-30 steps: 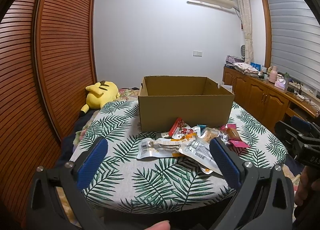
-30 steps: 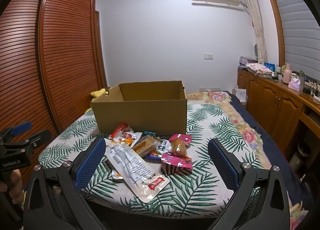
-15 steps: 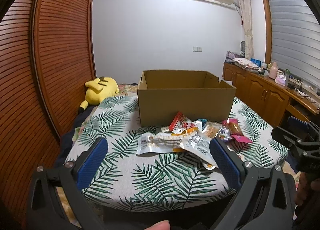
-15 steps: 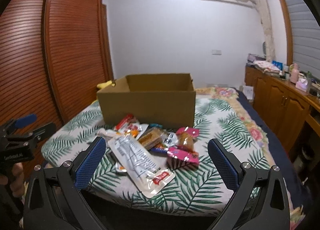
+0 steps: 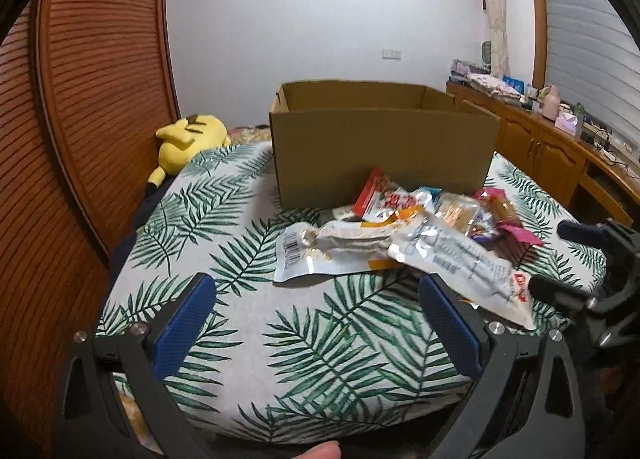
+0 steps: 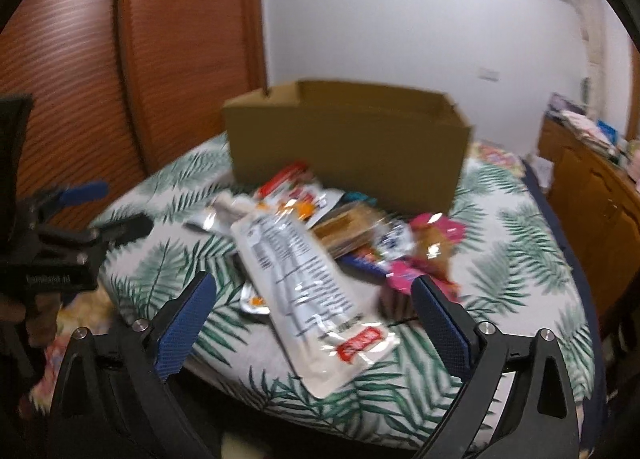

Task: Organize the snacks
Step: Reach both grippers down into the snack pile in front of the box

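An open brown cardboard box (image 5: 384, 147) stands on a worktop covered with a white cloth printed with green palm leaves (image 5: 320, 339). Just in front of the box lies a loose heap of wrapped snacks (image 5: 404, 235). In it, a long silvery-white pouch with small print and a red label (image 6: 304, 283) rests on top and reaches toward the near edge; a red-and-white packet (image 5: 380, 199) leans against the box wall, and a pink wrapper (image 6: 432, 231) sits on the right side of the heap.

The left gripper (image 5: 316, 323) hovers over bare cloth, its jaws spread wide and holding nothing. The right gripper (image 6: 312, 323) has its jaws wide but closing slightly; the long pouch lies between them, untouched by the blue pads. A yellow plush toy (image 5: 188, 139) lies beside the wooden louvred doors (image 5: 80, 99).
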A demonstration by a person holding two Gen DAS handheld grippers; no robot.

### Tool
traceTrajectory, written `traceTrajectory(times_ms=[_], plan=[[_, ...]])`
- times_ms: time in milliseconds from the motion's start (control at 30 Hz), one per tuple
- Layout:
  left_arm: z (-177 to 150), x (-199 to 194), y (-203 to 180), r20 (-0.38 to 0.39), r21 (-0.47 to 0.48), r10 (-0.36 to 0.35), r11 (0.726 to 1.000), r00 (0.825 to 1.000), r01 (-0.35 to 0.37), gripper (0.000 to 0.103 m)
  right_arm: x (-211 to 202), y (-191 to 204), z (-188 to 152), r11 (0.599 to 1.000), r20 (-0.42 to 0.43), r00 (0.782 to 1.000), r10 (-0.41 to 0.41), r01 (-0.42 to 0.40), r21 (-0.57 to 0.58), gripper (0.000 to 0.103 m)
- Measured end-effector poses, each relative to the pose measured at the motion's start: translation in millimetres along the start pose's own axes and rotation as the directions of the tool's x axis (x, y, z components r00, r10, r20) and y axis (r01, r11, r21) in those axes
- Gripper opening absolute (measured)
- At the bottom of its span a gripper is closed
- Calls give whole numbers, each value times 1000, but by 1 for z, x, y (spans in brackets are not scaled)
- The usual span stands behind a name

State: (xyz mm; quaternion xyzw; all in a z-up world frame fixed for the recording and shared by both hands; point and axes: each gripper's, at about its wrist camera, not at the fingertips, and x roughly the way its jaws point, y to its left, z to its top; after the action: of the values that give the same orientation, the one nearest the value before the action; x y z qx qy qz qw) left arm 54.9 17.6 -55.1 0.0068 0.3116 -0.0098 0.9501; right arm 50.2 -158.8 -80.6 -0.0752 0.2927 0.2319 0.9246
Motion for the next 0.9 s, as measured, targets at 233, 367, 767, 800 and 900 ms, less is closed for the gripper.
traceTrajectory(times_ms=[233,367,767,800,900], plan=[[1,20,12,-43,2,-22,1000,999,22,102,44,2,-2,996,-104,991,81,-84,-26,88],[0,32,17,-73,7,-46,999,996,47,101,62,-1,1,993,-140,984,111,-117,-35,88],[6,51,20,-117,56,-111,991,987,118,100,96,-8,11,981,-224,960,166,-183,-57,84],[7,52,19,-119,58,-118,990,986,125,100,99,-8,12,982,-230,960,162,-180,-59,83],[8,58,15,-127,64,-139,987,982,148,100,104,-10,11,979,-253,951,179,-199,-55,83]])
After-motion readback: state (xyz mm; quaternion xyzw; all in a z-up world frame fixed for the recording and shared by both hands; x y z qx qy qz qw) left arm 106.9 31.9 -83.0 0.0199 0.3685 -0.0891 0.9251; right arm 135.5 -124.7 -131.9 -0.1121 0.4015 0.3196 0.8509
